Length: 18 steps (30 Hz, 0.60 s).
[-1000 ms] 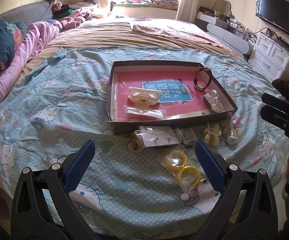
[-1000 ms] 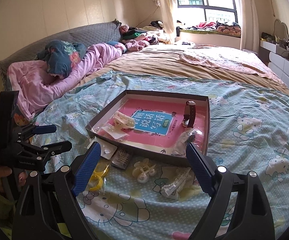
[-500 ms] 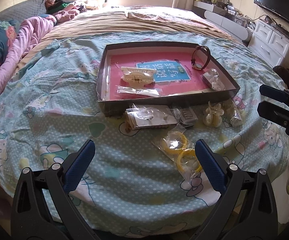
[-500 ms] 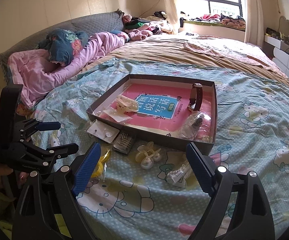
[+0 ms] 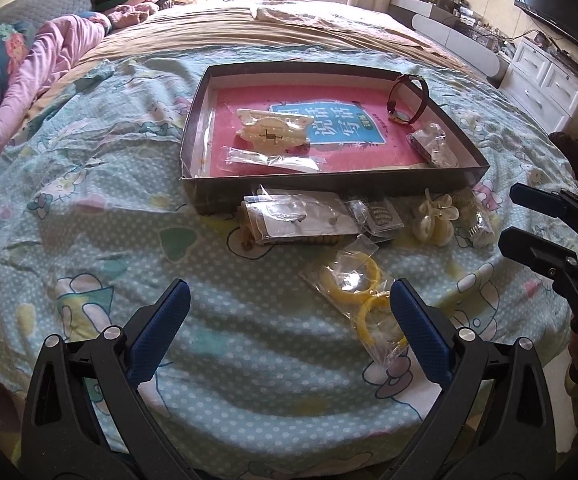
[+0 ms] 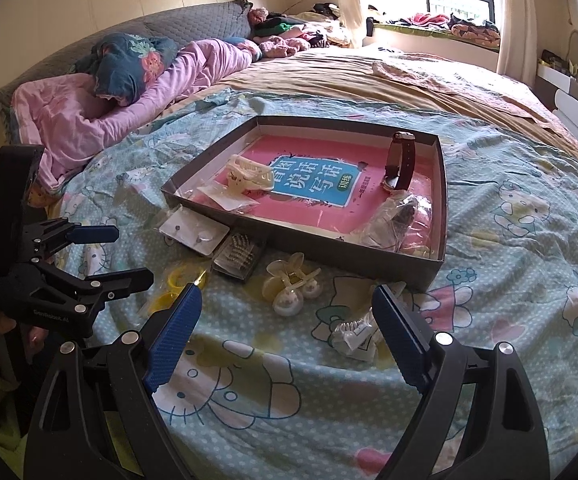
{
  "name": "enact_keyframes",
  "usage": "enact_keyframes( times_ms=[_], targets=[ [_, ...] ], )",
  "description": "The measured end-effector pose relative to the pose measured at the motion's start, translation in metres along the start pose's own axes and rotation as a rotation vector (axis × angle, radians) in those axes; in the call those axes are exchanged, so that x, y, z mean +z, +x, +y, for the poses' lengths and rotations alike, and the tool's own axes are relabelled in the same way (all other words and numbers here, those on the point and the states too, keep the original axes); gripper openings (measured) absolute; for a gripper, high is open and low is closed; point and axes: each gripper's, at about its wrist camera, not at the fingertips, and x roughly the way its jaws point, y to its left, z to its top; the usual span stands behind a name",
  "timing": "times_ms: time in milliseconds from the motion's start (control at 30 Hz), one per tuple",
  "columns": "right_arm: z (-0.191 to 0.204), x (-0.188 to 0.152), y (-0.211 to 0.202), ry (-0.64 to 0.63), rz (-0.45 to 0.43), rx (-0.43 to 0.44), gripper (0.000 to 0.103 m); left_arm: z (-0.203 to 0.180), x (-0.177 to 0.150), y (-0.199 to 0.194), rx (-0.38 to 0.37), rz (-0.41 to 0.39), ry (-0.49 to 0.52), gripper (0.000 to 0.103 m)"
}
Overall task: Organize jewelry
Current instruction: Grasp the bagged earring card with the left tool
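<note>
My left gripper (image 5: 289, 312) hovers wide open, bagged yellow rings (image 5: 359, 294) just beside its right finger. My right gripper (image 6: 287, 312), also wide, hangs before the hair clip (image 6: 291, 284), empty.

A: Where do the views look from?
B: Both sit low over the bed's (image 5: 89, 216) near edge, facing the window; the right-hand one stands further right. Both share the tray (image 5: 329, 184) (image 6: 329, 248).
</note>
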Motion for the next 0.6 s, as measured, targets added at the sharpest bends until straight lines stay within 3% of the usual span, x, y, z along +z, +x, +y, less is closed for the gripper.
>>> enact_keyframes(
  times_ms=[600],
  targets=[
    [-0.012, 0.002, 0.038, -0.019, 0.071, 0.004, 0.077, 0.0, 0.024, 0.03, 0.014, 0.007, -0.012, 0.093]
  ],
)
